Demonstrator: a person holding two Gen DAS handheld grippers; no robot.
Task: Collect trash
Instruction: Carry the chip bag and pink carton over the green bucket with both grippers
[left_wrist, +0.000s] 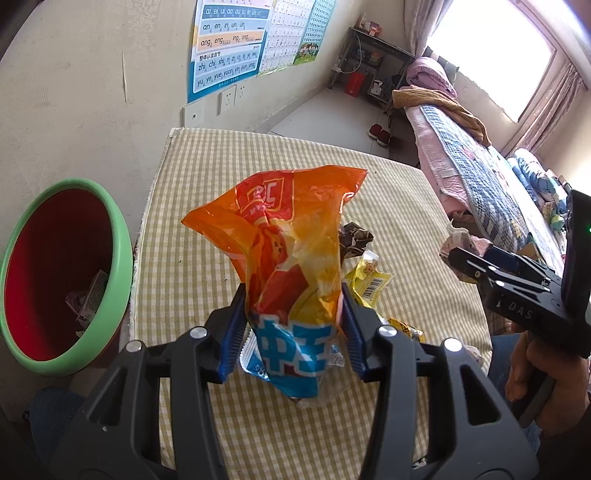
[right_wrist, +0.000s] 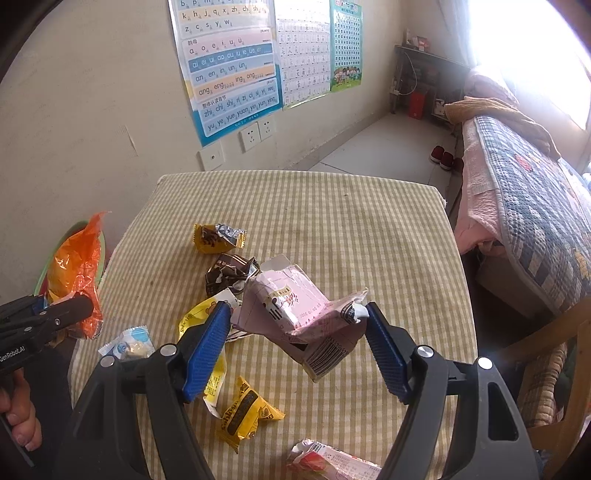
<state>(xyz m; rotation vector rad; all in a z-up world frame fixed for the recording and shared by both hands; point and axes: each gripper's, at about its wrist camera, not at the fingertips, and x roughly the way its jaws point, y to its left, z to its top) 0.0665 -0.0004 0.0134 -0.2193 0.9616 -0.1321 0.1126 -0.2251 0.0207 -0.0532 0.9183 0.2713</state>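
Note:
My left gripper (left_wrist: 293, 295) is shut on a crinkled orange and blue snack bag (left_wrist: 288, 229), which it holds upright above the checked tablecloth (left_wrist: 207, 192). A bin with a green rim (left_wrist: 122, 258) and red inside stands left of the table, with some scraps in it. My right gripper (right_wrist: 297, 314) is shut on a crushed pink carton (right_wrist: 291, 302), held off the cloth. In the right wrist view the left gripper (right_wrist: 55, 314) and its orange bag (right_wrist: 79, 269) show at the left edge. In the left wrist view the right gripper (left_wrist: 454, 254) shows at the right.
Several wrappers lie on the cloth: yellow ones (right_wrist: 218, 238) (right_wrist: 245, 410), a brown one (right_wrist: 231, 271), a small blue-white one (right_wrist: 129, 343) and a red-white pack (right_wrist: 332, 461). A quilted bed (right_wrist: 535, 206) and a wooden chair (right_wrist: 554, 369) stand right of the table, and a wall lies behind it.

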